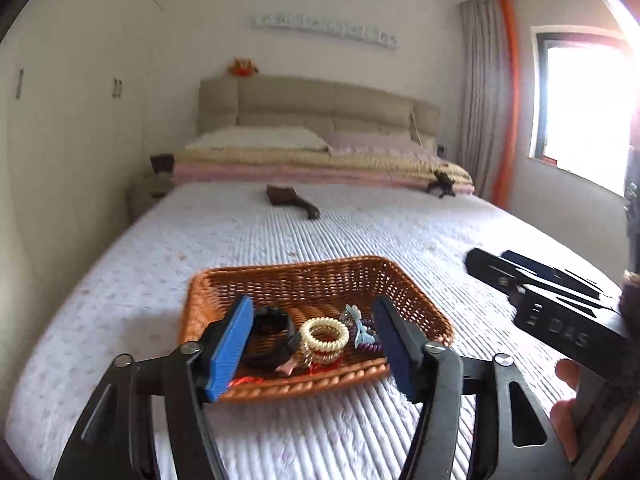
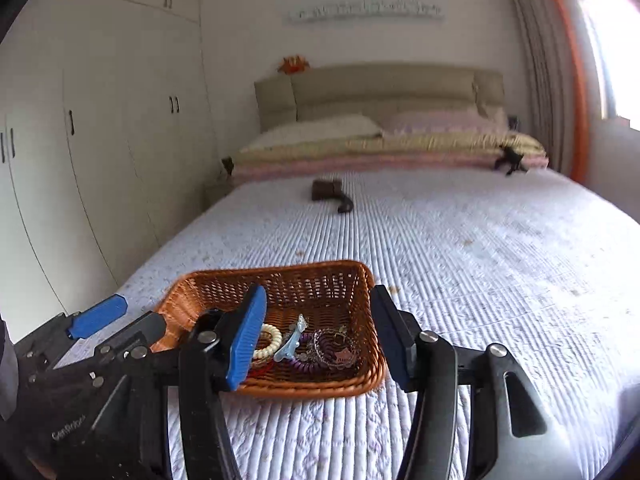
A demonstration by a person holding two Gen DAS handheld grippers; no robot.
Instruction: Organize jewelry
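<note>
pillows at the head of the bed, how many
2: a cream pillow on the left and a pink pillow on the right, both atop folded quilts. More may be hidden.

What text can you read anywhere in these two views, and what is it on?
"DAS": pale letters on the black body of the right gripper, left wrist view; anything before them is unclear.
"GenRobot", roughly: small blurred print on the black body of the left gripper, right wrist view.
White lettered wall sign above the bed: unreadable.
</note>
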